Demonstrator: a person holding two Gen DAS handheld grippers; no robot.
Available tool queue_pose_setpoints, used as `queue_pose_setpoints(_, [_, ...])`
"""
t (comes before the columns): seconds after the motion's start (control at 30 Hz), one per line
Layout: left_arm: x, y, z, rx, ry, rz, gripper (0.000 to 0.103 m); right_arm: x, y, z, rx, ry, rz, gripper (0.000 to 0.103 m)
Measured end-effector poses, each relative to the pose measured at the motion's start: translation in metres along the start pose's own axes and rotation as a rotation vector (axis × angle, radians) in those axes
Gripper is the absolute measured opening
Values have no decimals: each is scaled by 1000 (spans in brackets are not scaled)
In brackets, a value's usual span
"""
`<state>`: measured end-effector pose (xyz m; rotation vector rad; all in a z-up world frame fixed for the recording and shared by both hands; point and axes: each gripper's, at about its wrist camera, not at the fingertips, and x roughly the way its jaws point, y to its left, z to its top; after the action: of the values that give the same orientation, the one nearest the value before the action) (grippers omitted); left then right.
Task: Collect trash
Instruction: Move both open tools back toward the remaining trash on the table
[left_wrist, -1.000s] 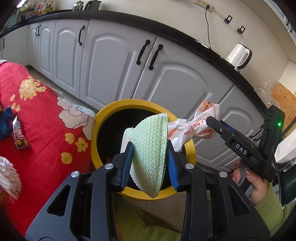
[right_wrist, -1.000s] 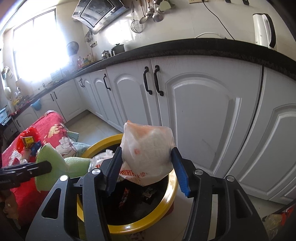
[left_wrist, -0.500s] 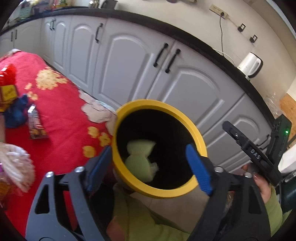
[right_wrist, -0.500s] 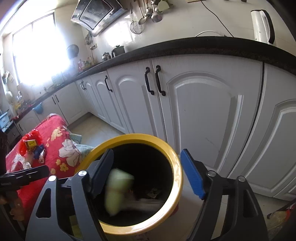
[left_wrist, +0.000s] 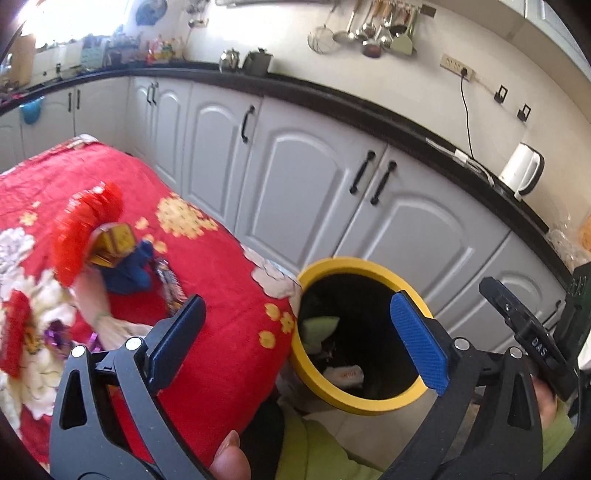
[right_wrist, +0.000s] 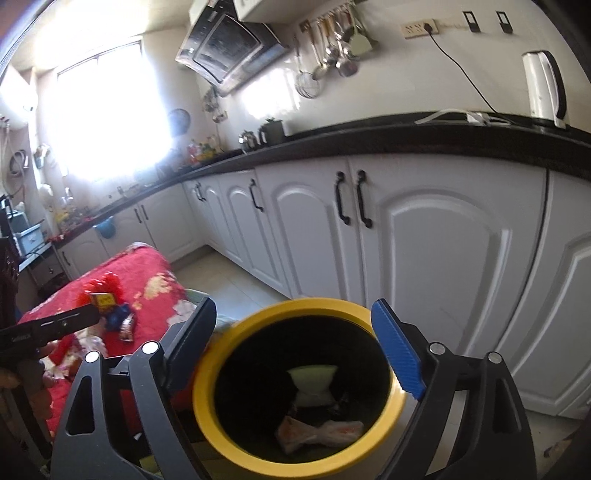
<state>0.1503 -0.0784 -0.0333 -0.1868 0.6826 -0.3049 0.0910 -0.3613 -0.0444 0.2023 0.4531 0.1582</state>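
The yellow-rimmed bin (right_wrist: 295, 391) stands on the floor against the corner of the red-clothed tabletop (left_wrist: 207, 266), in front of white cabinets (right_wrist: 443, 258). Inside it lie a green sponge (right_wrist: 314, 371) on a white packet (right_wrist: 312, 398), and nearer the front a crumpled white wrapper (right_wrist: 317, 432) with orange print; the rest of the inside is too dark to read. Both pairs of tongs have just been opening. The left tongs (left_wrist: 295, 343) gape wide with nothing between the pads, over the tabletop's corner and the bin's rim. The right tongs (right_wrist: 295, 350) are spread wide above the bin mouth, also empty. More litter (left_wrist: 110, 251) remains on the tabletop, near its far edge: red tinsel, a yellow box, blue cloth.
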Motion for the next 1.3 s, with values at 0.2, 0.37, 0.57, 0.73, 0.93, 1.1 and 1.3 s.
queue_pose_setpoints(0.2, [-21, 10, 7, -12, -54, 25, 92, -8, 24, 6, -34, -24, 48, 86])
queue_pose_setpoints(0.37, [-37, 19, 12, -25, -100, 42, 92, -10, 42, 10, -61, -26, 80, 88])
queue_pose_setpoints(0.57, [-51, 34, 17, -53, -139, 59, 92, -11, 63, 10, -95, -16, 116, 88])
queue_pose_setpoints(0.73, [-60, 47, 19, -78, -168, 81, 92, -9, 78, 8, -122, -4, 144, 89])
queue_pose_setpoints(0.93, [-69, 65, 22, -115, -191, 103, 92, -9, 100, 6, -155, 11, 179, 89])
queue_pose_setpoints(1.1, [-75, 85, 23, -156, -206, 125, 92, -5, 119, 4, -178, 31, 216, 90])
queue_pose_setpoints(1.3, [-80, 116, 23, -222, -218, 170, 92, 8, 146, -5, -218, 77, 267, 90])
